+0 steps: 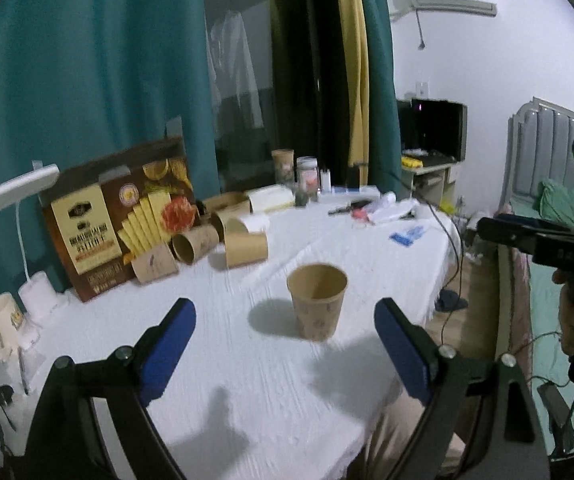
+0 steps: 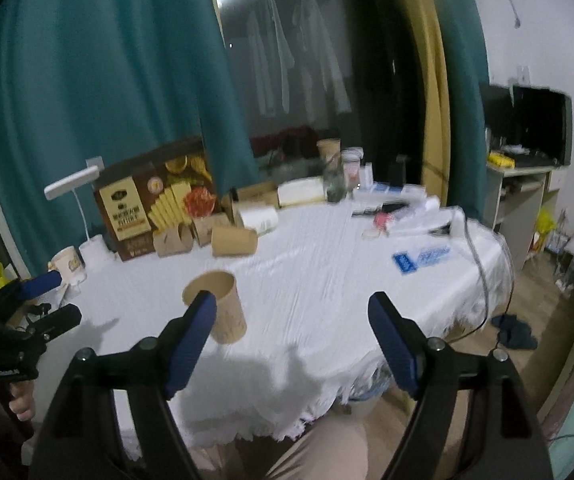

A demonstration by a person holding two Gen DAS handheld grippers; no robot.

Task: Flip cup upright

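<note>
Cup (image 1: 317, 306) stands upright, mouth up, on the table (image 1: 247, 380); both grippers (image 1: 285, 350) (image 2: 293, 344) spread, empty — I'd back off gently, no bumping.

The brown paper cup (image 1: 317, 306) stands upright on the white cloth-covered table (image 1: 247, 380), ahead of the left gripper (image 1: 285, 320) and between the lines of its two spread fingers, touching neither. From the right gripper (image 2: 293, 312) the same cup (image 2: 219, 306) sits ahead and to the left, partly behind the tip of its left finger (image 2: 191, 340). Farther ahead and to the left of both grippers, several brown paper cups lying on their sides (image 1: 223, 242) rest before a printed cardboard box (image 1: 123, 216), with a white desk lamp (image 1: 23, 200) left of the box.
</note>
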